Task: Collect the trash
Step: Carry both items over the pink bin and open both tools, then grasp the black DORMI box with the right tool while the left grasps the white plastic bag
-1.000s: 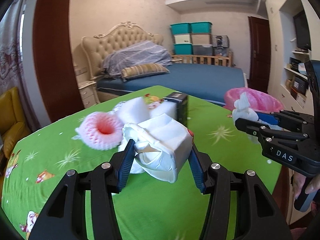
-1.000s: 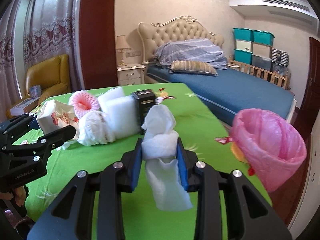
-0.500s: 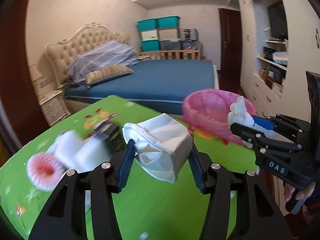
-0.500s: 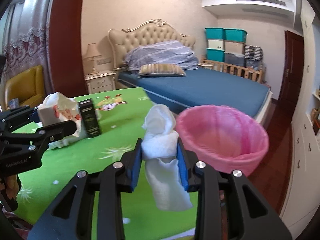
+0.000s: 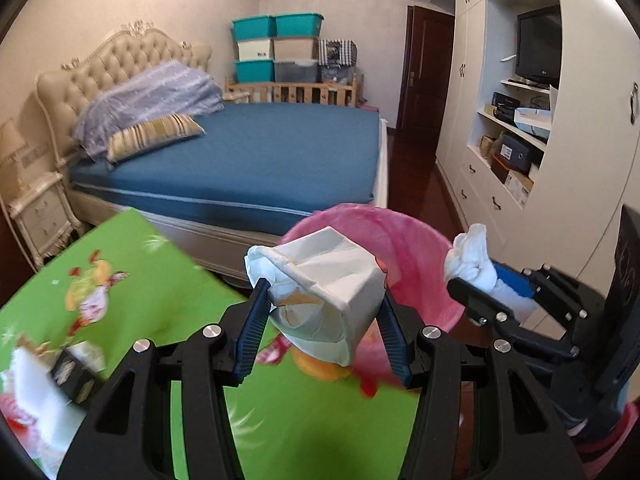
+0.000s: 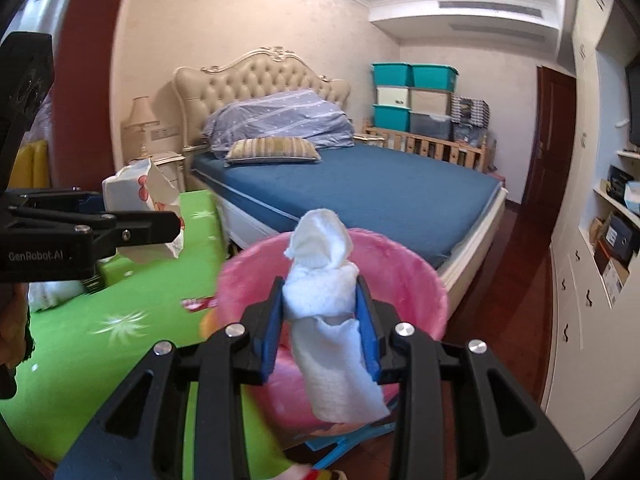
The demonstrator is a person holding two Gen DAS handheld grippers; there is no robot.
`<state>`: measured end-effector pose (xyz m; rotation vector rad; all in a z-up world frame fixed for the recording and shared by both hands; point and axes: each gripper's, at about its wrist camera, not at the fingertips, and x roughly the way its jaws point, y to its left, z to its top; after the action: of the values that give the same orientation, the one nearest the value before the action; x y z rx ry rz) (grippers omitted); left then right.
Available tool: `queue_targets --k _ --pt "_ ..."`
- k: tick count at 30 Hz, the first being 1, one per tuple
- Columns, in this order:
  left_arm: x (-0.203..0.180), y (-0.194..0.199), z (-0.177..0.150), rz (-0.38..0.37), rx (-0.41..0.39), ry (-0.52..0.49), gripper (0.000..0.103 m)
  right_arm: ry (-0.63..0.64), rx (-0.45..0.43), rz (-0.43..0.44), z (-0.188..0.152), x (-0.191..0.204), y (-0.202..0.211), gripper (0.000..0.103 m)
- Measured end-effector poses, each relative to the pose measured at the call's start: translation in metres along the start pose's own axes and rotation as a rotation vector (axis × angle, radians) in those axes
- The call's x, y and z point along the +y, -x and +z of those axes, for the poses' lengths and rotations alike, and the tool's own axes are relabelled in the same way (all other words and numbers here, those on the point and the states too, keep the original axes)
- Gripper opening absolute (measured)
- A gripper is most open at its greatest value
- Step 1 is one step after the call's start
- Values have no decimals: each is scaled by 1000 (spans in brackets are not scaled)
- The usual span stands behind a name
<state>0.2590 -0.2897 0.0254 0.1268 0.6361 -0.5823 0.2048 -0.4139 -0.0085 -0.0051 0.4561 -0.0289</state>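
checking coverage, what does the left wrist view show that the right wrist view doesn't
Only the left wrist view: the TV in the wall unit, and the leftover trash on the green table. Only the right wrist view: the bedside lamp and the red print on the crumpled paper box. Both: the pink bin, the bed, and each tool shut on its trash, the right on a white tissue.

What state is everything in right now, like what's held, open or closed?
Left gripper: shut on the carton.
Carton: crumpled, held off the table.
Right gripper: fingers just easing apart, tissue between them.
Tissue: wadded, above the bin.
Bin: open, pink liner in.
Door: closed.
TV: off.
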Motion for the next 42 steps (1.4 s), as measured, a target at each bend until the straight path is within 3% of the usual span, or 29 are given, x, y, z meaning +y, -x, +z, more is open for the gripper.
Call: queue_targets --k 6,14,15,17,18,19,24,31,38,42 --pt "-22 -43 24 12 24 -26 50 -30 36 -24 4 -25 -34 34" --pt "-21 -75 33 19 51 -3 51 -11 51 -24 4 -33 -53 38" --pt "-21 -78 33 17 52 0 51 -8 51 -18 4 -31 -56 42" --pt "-19 -84 36 25 58 7 69 1 51 -18 1 -30 -59 80" --pt "-18 -84 36 33 53 18 85 1 46 -25 -1 -31 -59 82" --pt "-15 -80 36 47 26 30 90 -1 40 -28 -3 -32 -56 81" --pt "3 -50 27 101 -24 31 94 -11 18 -62 -10 -39 -33 82" --pt "10 3 -22 220 -48 -84 94 -23 0 -29 -18 -31 6 88" --pt "30 60 -96 305 -21 -104 95 6 12 47 -18 23 18 90" --pt "56 100 -132 397 -32 -96 95 16 24 122 -14 62 15 90"
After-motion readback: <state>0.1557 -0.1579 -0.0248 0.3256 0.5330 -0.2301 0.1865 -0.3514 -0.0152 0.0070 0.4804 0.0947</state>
